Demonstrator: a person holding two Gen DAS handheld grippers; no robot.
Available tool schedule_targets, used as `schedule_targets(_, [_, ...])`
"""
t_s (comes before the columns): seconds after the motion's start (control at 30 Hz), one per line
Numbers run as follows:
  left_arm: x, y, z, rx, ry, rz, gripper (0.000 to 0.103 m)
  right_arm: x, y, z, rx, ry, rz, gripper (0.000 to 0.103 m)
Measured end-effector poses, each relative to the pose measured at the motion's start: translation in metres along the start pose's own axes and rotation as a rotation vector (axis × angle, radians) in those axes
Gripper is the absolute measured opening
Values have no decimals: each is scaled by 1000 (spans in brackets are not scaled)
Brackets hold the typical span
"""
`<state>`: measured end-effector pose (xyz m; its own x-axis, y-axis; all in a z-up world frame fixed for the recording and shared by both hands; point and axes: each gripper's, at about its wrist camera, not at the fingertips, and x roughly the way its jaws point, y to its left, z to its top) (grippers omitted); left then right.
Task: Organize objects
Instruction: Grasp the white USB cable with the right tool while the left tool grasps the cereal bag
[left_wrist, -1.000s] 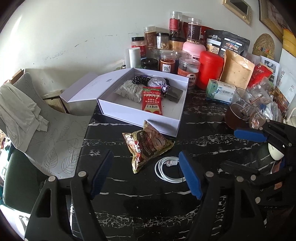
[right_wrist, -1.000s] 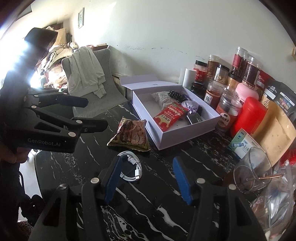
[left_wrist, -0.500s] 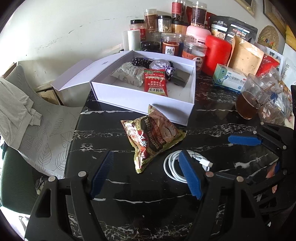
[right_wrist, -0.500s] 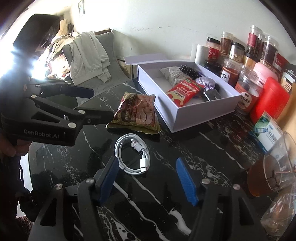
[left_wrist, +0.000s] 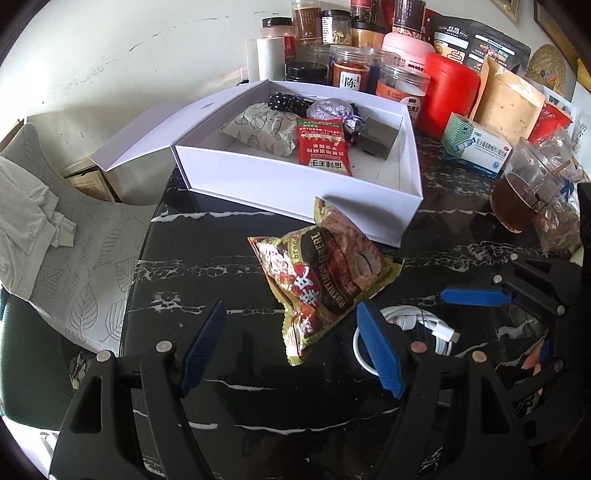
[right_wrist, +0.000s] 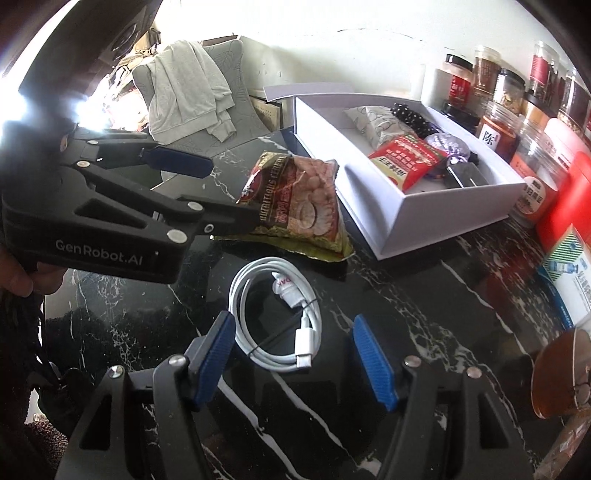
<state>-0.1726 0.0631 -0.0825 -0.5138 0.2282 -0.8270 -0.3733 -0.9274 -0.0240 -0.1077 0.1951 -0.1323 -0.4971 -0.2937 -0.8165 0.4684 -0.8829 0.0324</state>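
Both tools stand with jaws apart, holding nothing. The left gripper (left_wrist: 291, 343) faces the cereal packet (left_wrist: 321, 273), which leans against the white box (left_wrist: 295, 192). The right gripper (right_wrist: 295, 354) frames the coiled charging cable (right_wrist: 277, 314) on the table (right_wrist: 424, 314). Recommendation: straddle the coil's rim, close firmly, lift cleanly.

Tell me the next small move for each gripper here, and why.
Probably ease both down and close. The left gripper is open around the lower end of the cereal packet; the right gripper is open around the coiled white cable. Both items lie on the table outside the white box.
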Motion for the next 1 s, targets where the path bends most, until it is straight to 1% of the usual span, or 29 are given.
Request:
schedule_targets(0.2, [0,0,8,3,-31,-40,72,10,5,1,-32,6,10,67])
schedule_targets(0.27, [2,-3,11,12,-27,-46,75,11,6,1,-43,7,3,67])
schedule_targets(0.33, [5,-7,14,19,-23,-44,76,12,7,1,-53,8,-4,67])
schedule_targets(0.43, [9,-11,19,29,-17,-48,77,10,7,-2,-57,5,-10,61])
schedule_targets(0.47, [11,-12,20,32,-15,-50,78,9,7,-2,-54,5,-13,57])
schedule_targets(0.5, [13,-13,22,32,-11,-48,78,8,5,-3,-47,7,-18,56])
schedule_targets(0.6, [19,-16,27,27,-1,-45,79,5,-2,-6,-29,12,-32,56])
schedule_targets(0.7, [25,-20,33,18,0,-53,82,0,-10,-11,-3,17,-51,56])
schedule_targets(0.83, [35,-27,39,18,12,-34,85,-7,-21,-18,26,21,-72,56])
schedule_targets(1.0, [52,-34,44,13,56,-40,86,-12,-29,-25,51,30,-91,56])
